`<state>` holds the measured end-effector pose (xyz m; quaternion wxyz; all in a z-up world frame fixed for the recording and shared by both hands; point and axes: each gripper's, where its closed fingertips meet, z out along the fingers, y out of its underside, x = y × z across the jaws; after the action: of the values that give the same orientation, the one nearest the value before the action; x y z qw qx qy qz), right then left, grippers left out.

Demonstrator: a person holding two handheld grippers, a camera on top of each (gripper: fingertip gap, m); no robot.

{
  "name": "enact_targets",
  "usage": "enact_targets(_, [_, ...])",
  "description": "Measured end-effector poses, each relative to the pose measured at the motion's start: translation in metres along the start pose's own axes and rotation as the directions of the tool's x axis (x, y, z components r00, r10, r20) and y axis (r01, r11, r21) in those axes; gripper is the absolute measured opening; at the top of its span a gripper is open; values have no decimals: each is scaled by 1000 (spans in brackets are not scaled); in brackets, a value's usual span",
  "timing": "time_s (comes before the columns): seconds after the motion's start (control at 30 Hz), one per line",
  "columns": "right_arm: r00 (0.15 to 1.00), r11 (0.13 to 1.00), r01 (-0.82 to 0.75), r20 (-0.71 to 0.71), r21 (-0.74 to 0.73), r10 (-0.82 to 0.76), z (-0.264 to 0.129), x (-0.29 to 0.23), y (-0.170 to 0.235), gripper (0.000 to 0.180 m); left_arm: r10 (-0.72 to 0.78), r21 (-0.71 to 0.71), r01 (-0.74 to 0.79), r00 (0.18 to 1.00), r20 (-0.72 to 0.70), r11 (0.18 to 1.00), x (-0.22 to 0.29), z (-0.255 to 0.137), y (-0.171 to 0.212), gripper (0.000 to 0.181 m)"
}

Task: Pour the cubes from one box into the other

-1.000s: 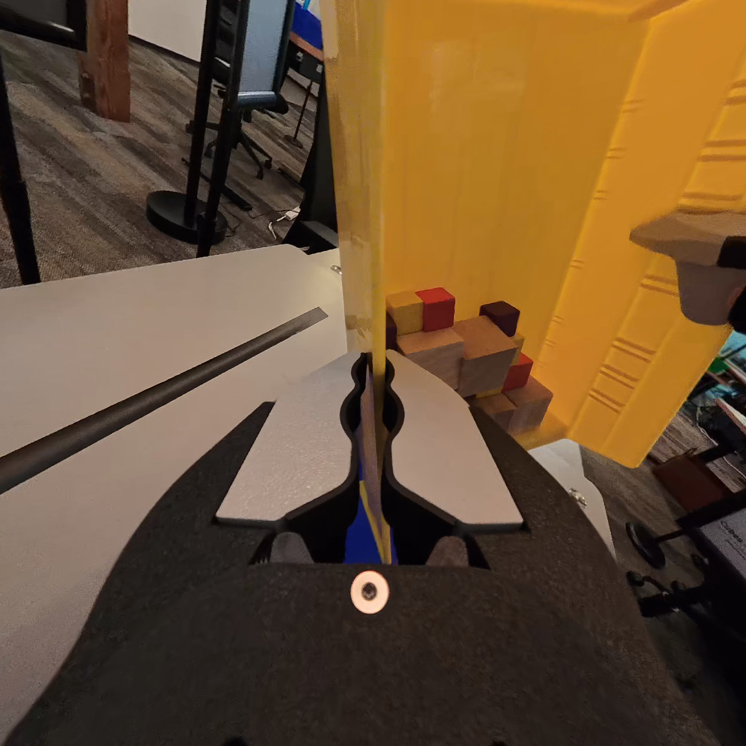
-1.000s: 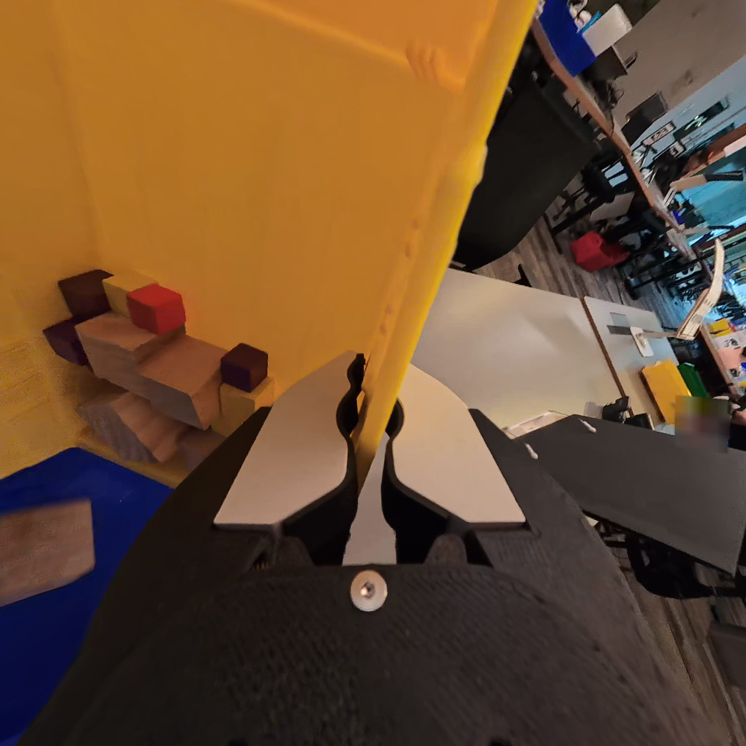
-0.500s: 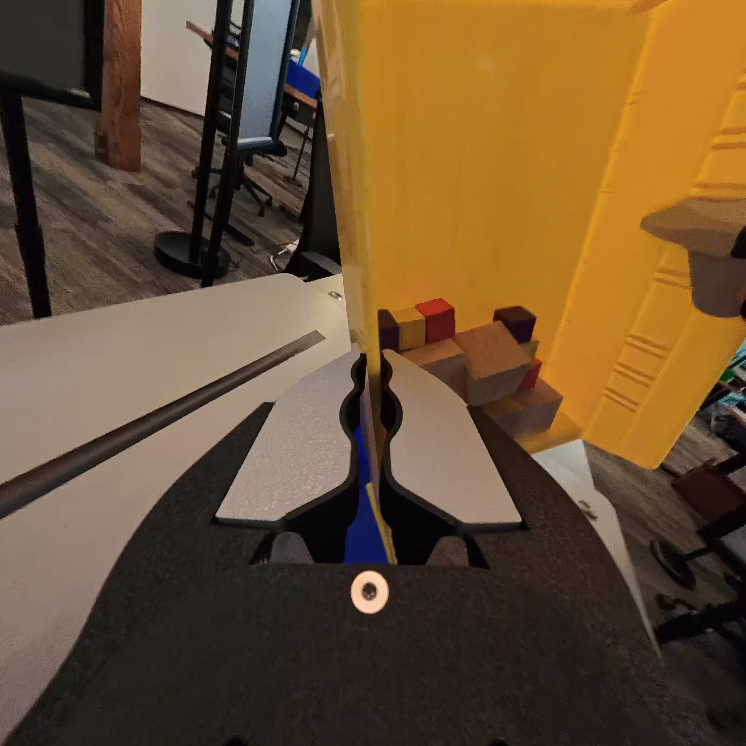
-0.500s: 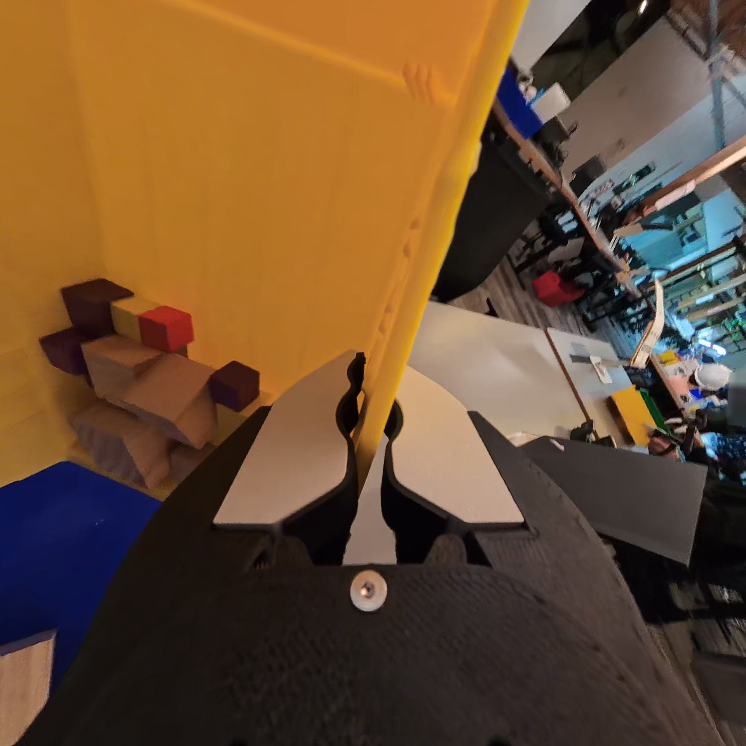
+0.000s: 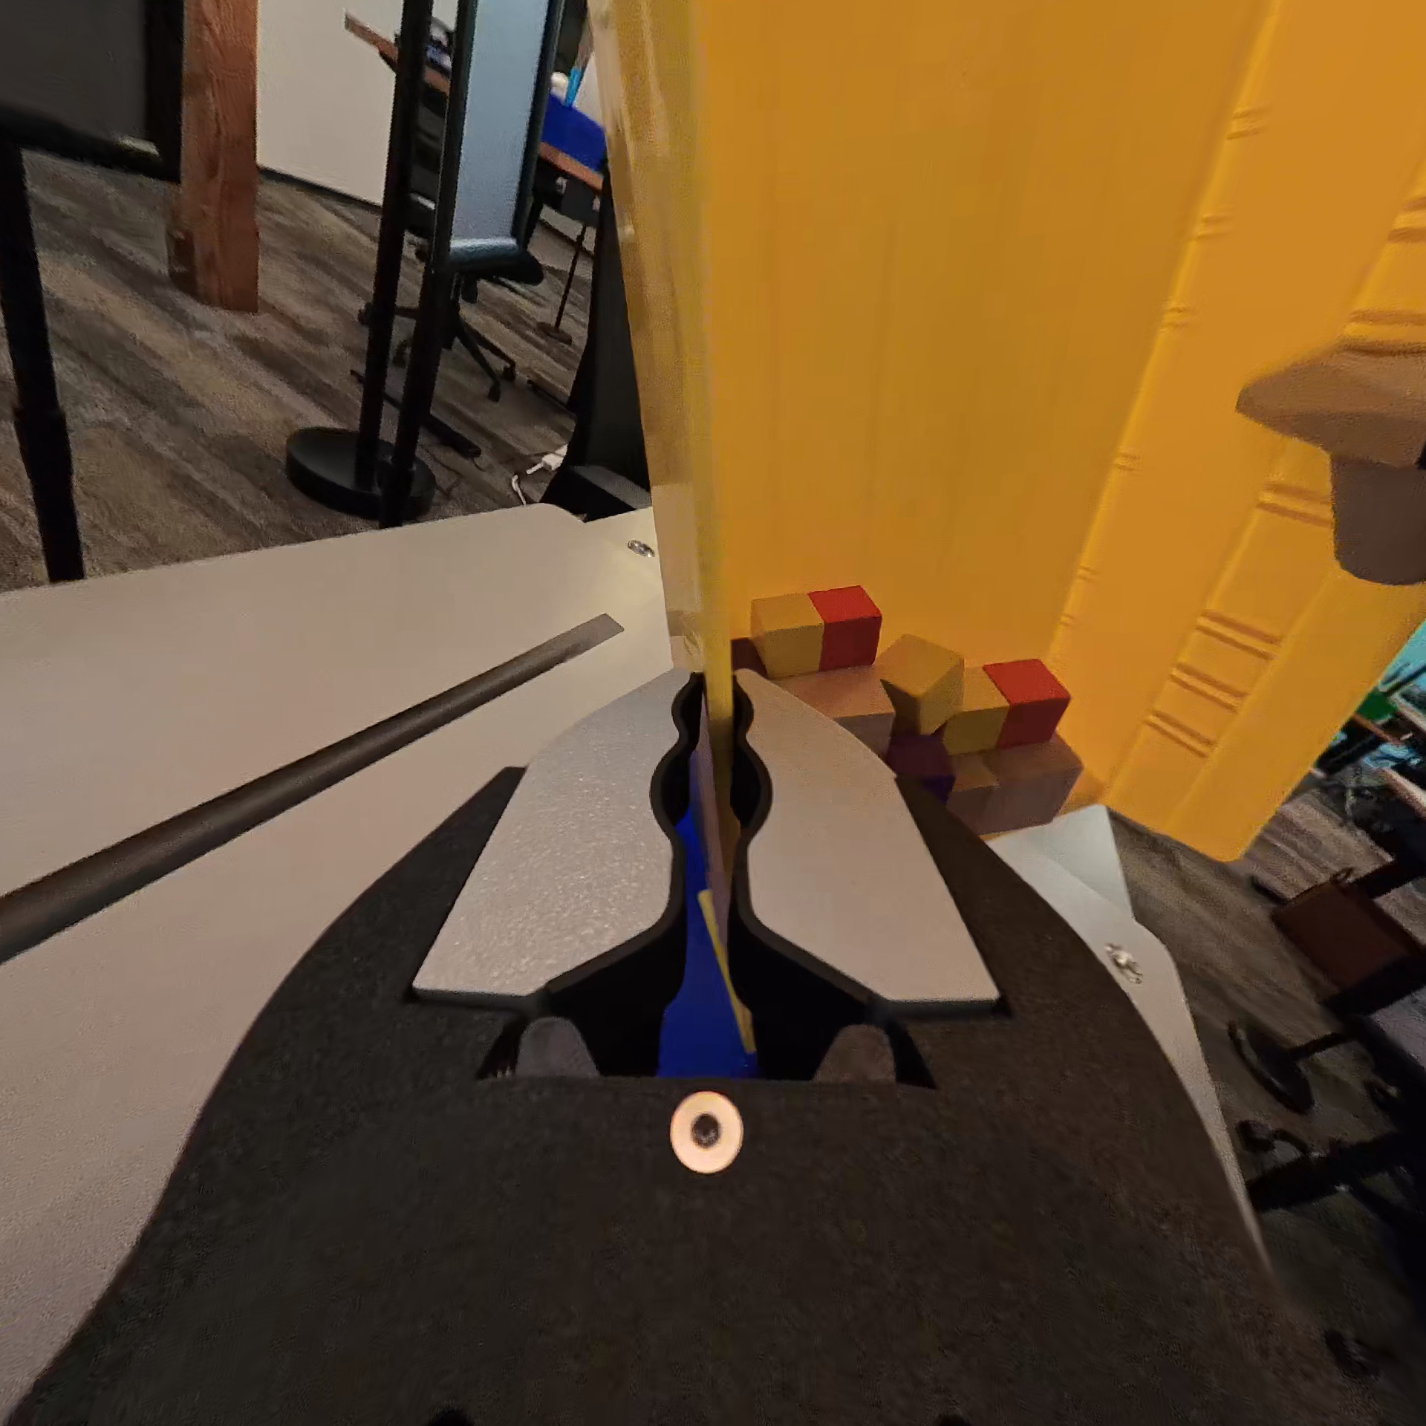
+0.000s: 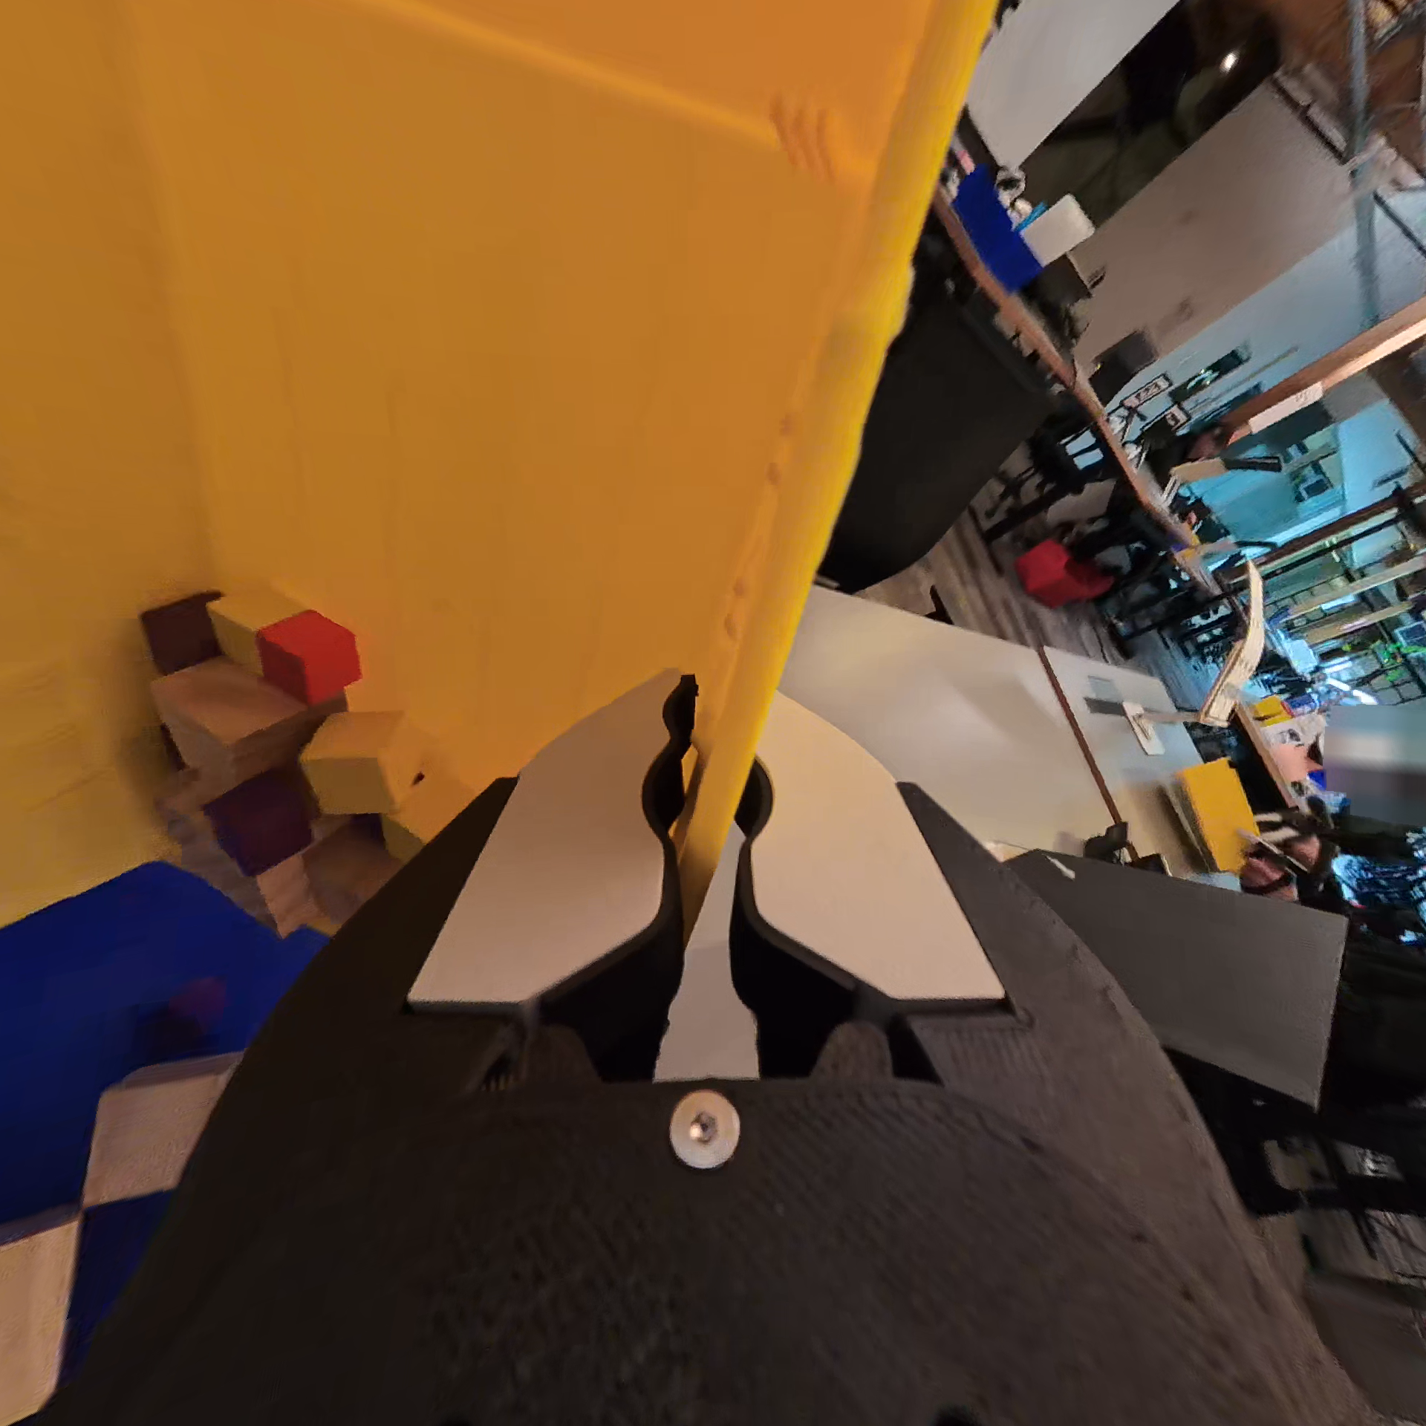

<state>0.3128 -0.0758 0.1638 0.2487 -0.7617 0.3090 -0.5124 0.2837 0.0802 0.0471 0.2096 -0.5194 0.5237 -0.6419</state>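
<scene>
1. Progress: the yellow box (image 5: pixel 964 309) is held up steeply, tipped above the blue box (image 6: pixel 92 949), and the pour looks well under way. Some blocks already lie in the blue one: a pale wooden block (image 6: pixel 46 1265) at the lower left of the right wrist view, with a dim purple one near it (too blurred to be sure).

2. What is left: a cluster of cubes (image 5: pixel 926 694) sits lodged in the low corner of the yellow box, by its mouth. I count red, yellow, purple and plain wood ones, stacked loosely on each other. I judge that more tilt or a shake is needed to free them.

3. Grip: the left gripper (image 5: pixel 714 687) is clamped on one side wall of the yellow box, the wall's edge running between its jaws. The right gripper (image 6: pixel 710 725) is pinched onto the opposite wall in the same way. Neither holds anything else.

4. Materials: the yellow box is thin moulded plastic, smooth inside, with ridged ribs on one wall; it may flex under the pinch. The cubes are small painted wood with sharp corners; the bigger blocks are bare wood with visible grain. The gripper fingers (image 5: pixel 571 864) are flat grey plates with a fine grainy finish, set in rough black bodies.

5. Setting: a pale table (image 5: pixel 270 664) lies below, with a dark rod (image 5: pixel 309 772) across it.
</scene>
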Motion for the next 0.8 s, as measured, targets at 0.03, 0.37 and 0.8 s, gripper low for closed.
enact_targets(0.03, [1000, 1000, 1, 6, -29, -1, 5, -2, 2, 7, -31, -5, 31, 999, 8, 1000, -2, 1, 1, 5])
enact_targets(0.37, [999, 999, 37, 1, 9, -37, -14, -1, -14, 8, 20, 42, -20, 1000, -1, 999, 5, -8, -6, 4])
enact_targets(0.8, [998, 998, 65, -14, 8, -65, -7, 4, -12, 8, -43, 10, 44, 999, -18, 999, 6, 0, -2, 5])
